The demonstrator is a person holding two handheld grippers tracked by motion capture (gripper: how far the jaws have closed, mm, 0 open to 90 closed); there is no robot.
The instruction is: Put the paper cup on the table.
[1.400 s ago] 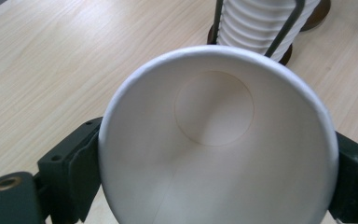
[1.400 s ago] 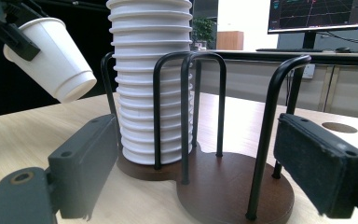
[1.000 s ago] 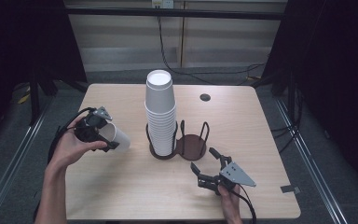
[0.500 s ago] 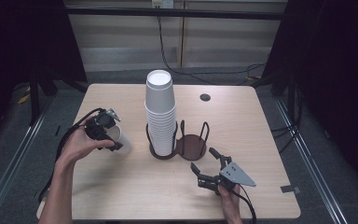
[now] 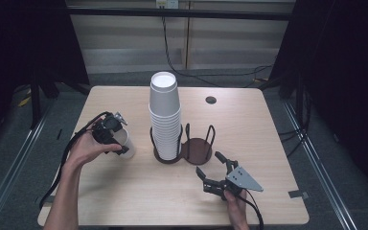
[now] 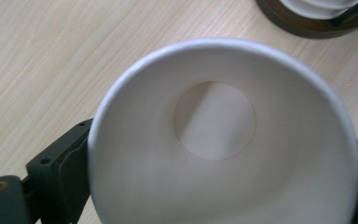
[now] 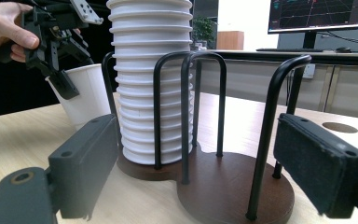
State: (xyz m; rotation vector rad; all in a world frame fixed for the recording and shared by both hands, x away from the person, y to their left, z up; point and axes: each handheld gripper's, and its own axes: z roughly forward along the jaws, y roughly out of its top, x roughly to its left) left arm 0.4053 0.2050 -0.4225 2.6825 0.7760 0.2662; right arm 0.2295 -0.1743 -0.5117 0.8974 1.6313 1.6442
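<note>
My left gripper (image 5: 116,139) is shut on a single white paper cup (image 5: 125,145) at the left of the table, just left of the holder. In the left gripper view the cup (image 6: 214,140) has its empty mouth toward the camera, with a black jaw on each side. A tall stack of white cups (image 5: 165,115) stands in the left ring of a dark brown wire cup holder (image 5: 197,149), whose right ring is empty. My right gripper (image 5: 209,164) rests open at the front right, pointing at the holder (image 7: 235,186) and the stack (image 7: 151,79). The left gripper (image 7: 51,37) with its tilted cup (image 7: 86,95) shows beyond.
A round cable hole (image 5: 211,100) sits near the table's far edge. The pale wooden table (image 5: 124,196) has bare room at its front and right. Black cables trail from both grippers toward the person. Dark floor and metal rails surround the table.
The left hand has shifted slightly right toward the stack and turned, carrying the cup with it. The right gripper has stayed still and open.
</note>
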